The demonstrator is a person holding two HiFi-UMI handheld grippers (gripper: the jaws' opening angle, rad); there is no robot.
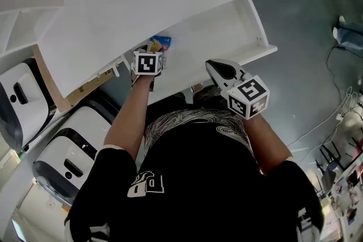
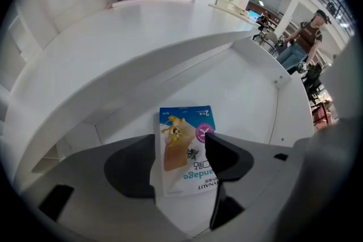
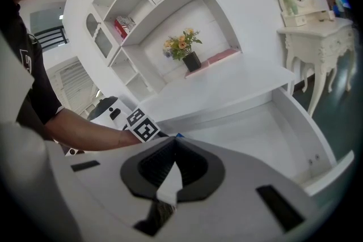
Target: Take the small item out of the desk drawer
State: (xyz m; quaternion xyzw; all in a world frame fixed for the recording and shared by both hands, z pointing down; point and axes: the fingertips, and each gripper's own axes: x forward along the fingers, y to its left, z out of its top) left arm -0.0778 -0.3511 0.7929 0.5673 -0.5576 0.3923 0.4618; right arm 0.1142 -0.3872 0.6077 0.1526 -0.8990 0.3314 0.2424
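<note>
**Left gripper view: bandage packet lies flat in the open drawer**

Left gripper (image 2: 180, 141) points steeply down into the white drawer (image 2: 278, 105), which stands pulled out from under the white counter (image 2: 142, 37). Its fingers (image 2: 227, 158) are spread. The bandage packet (image 2: 184, 156) shows in the gap between them, and neither pad presses on it.

The packet is a small flat rectangle lying face up on the drawer floor. Its far end is a blue band, and a yellow-tan cartoon figure fills the middle. A round pink badge sits at its right edge, partly behind the right finger. The near end is white with teal lettering that reads upside down from this side.

From the head view the packet lies at the left end of the drawer, just beyond the left gripper's marker cube.

Right gripper (image 3: 174, 139) hangs over the drawer's near right part, fingers pressed together with nothing between them.
</note>
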